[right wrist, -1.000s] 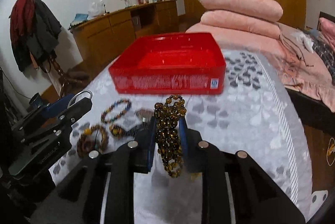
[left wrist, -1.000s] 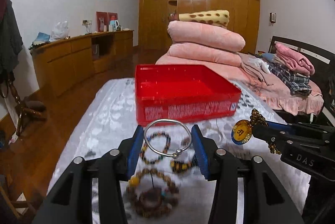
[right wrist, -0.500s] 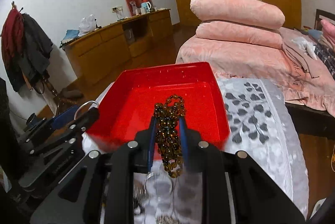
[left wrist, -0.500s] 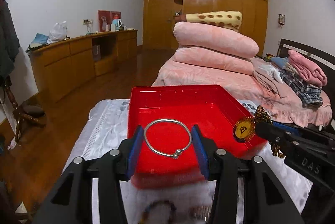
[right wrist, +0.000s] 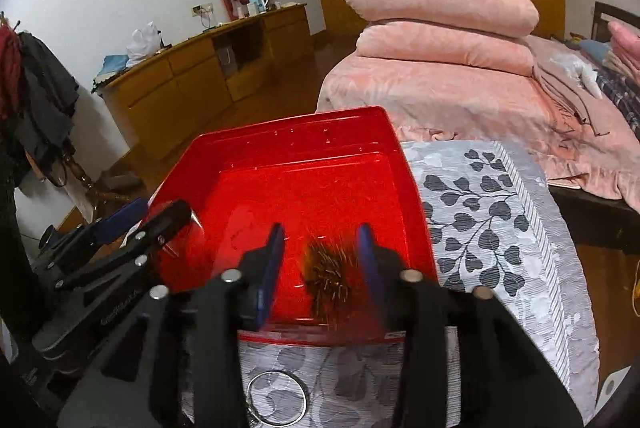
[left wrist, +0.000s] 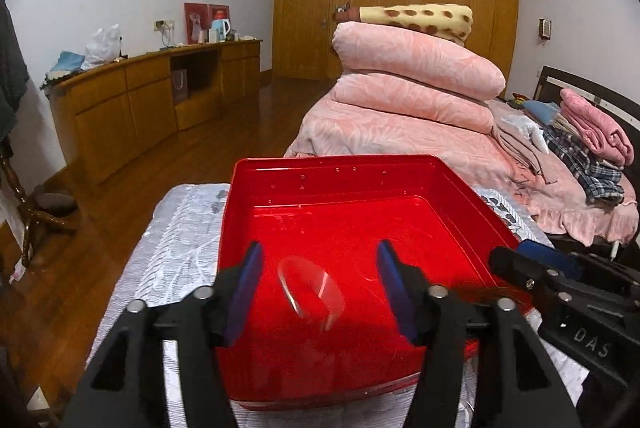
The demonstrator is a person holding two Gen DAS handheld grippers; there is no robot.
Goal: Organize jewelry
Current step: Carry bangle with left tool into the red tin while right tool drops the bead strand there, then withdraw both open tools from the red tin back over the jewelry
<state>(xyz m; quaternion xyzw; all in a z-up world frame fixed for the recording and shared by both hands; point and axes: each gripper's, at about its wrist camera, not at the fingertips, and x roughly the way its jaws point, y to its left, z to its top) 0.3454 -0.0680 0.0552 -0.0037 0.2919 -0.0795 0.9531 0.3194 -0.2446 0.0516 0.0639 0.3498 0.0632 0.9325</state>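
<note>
- My left jaws (left wrist: pixel 318 288) were over the red tray (left wrist: pixel 344 168), and they were opening.
- A silver bangle (left wrist: pixel 310 294) was between the blue pads (left wrist: pixel 244 284) of my left jaws. The pads did not touch it.
- The bangle looked thin and blurry, over the red floor near the tray's front wall. I could not tell if it was lying on the floor yet.
- My right jaws (right wrist: pixel 320 268) were over the same tray (right wrist: pixel 280 132), close to its front right corner. They were opening too.
- A brown bead bracelet (right wrist: pixel 326 268) was between the pads of my right jaws. It was a blurry, streaky clump, and the pads stood apart from it on both sides.
- I could not tell if the beads were resting on the tray floor.
- The tray sat on a worktop (right wrist: pixel 500 196) with a grey cloth that had dark leaves on it. The tray was near the far edge and more to the left side.
- Another silver ring (right wrist: pixel 276 404) lay on the cloth at the near edge of the worktop, in front of the tray and under my right jaws.
- From my left side I saw my right jaws (left wrist: pixel 516 260) poking in at the tray's right wall.
- From my right side I saw my left jaws (right wrist: pixel 160 212) at the tray's left wall.
- Behind the worktop was a bed with pink quilts (left wrist: pixel 416 68) piled up, and a long wooden cabinet (left wrist: pixel 132 100) stood by the wall.
</note>
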